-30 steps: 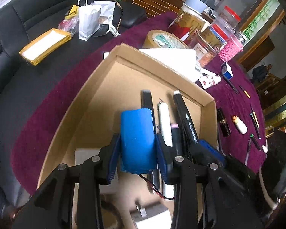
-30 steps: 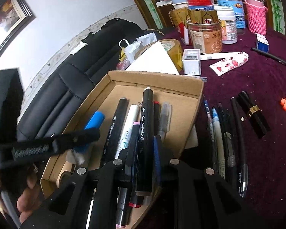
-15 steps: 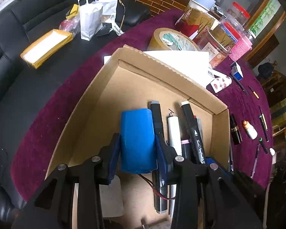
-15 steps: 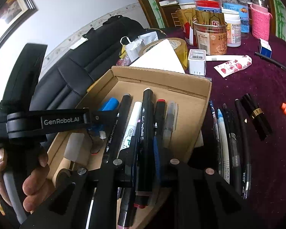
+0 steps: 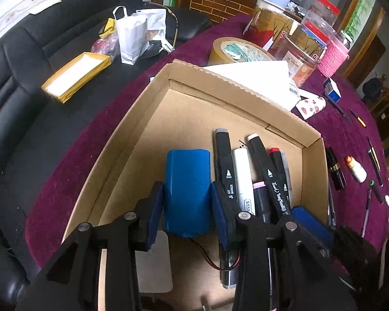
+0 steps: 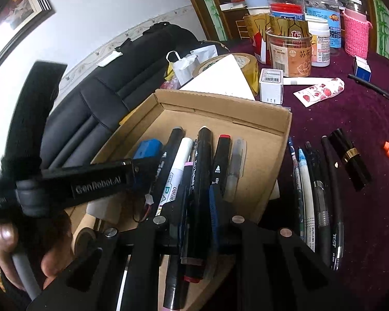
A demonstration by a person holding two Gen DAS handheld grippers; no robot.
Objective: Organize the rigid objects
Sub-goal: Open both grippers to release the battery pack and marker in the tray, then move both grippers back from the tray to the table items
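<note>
While the left tongs [image 5: 186, 202] clamp the blue battery pack [image 5: 187, 189] over the cardboard box [image 5: 246, 98], right tongs [image 6: 197, 207] pinch a black marker [image 6: 203, 171]. Risk imo: the battery's dangling wire [image 5: 215, 261] could snag the markers.

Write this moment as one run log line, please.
left claw: shut on blue battery pack | right claw: shut on black marker | both over cardboard box

Blue cylindrical battery pack [image 5: 186, 189] lies in cardboard box [image 5: 132, 119] beside markers [image 5: 246, 176].
</note>
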